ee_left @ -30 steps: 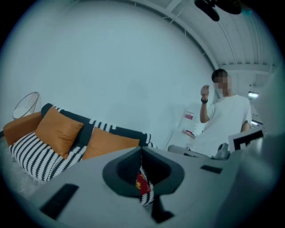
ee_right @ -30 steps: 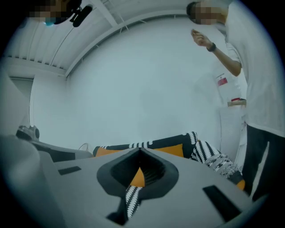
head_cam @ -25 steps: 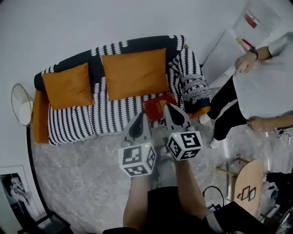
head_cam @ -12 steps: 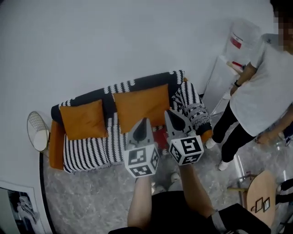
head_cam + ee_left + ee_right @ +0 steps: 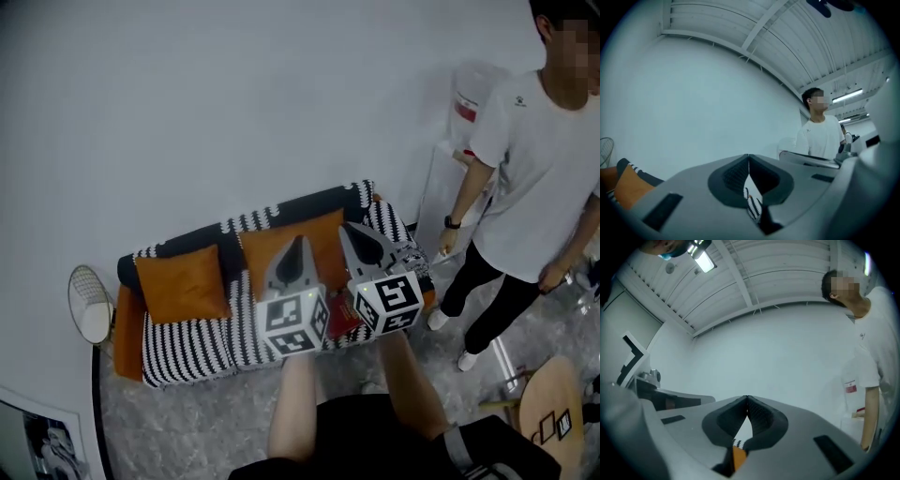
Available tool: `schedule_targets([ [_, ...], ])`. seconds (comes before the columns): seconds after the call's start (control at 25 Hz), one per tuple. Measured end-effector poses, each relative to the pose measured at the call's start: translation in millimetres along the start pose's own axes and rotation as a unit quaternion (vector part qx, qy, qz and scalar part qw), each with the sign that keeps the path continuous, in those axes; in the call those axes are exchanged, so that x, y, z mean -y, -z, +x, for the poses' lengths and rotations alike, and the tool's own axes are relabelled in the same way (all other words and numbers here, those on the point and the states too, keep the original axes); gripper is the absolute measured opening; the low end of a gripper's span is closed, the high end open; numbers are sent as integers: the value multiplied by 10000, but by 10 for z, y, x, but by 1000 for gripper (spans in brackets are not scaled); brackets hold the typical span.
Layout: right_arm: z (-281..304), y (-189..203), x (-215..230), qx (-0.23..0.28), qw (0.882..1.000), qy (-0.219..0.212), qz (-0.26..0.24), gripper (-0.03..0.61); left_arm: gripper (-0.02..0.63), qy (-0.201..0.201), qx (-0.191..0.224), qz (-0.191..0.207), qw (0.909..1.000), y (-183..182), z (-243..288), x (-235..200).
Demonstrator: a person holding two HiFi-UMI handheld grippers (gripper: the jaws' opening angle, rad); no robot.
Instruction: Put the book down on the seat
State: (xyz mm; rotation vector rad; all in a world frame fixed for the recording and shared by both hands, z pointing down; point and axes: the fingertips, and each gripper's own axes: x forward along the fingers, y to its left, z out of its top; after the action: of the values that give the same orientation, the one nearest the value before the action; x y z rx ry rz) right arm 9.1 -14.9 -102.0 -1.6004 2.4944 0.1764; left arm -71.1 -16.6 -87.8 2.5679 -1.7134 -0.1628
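Note:
The red book (image 5: pixel 339 319) lies on the seat of the black-and-white patterned sofa (image 5: pixel 187 342), toward its right end; only a sliver shows between the two marker cubes. My left gripper (image 5: pixel 296 242) and my right gripper (image 5: pixel 349 228) are raised side by side in front of the sofa, both shut and empty. In the left gripper view the jaws (image 5: pixel 749 157) meet tip to tip against the white wall. The right gripper view shows its jaws (image 5: pixel 747 398) closed the same way, pointing at wall and ceiling.
Two orange cushions (image 5: pixel 183 284) lean on the sofa back. A person in a white shirt (image 5: pixel 539 178) stands at the right, beside a white dispenser (image 5: pixel 469 103). A round fan (image 5: pixel 89 307) sits left of the sofa, a wooden stool (image 5: pixel 553 412) at lower right.
Both grippers have risen together, away from the book, which stays on the seat. The view has tilted up, so the sofa looks smaller and lower. The person at right now shows upright.

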Motion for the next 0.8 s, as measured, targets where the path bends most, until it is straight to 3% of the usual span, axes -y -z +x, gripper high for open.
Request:
schedule_targets([
  [0.4, 53, -271, 274, -13, 9995, 74, -316, 9, 14, 279, 207, -14, 9994, -281, 303, 318],
  [0.8, -54, -276, 596, -72, 9989, 75, -449, 9, 14, 377, 197, -51, 9991, -186, 505, 639],
])
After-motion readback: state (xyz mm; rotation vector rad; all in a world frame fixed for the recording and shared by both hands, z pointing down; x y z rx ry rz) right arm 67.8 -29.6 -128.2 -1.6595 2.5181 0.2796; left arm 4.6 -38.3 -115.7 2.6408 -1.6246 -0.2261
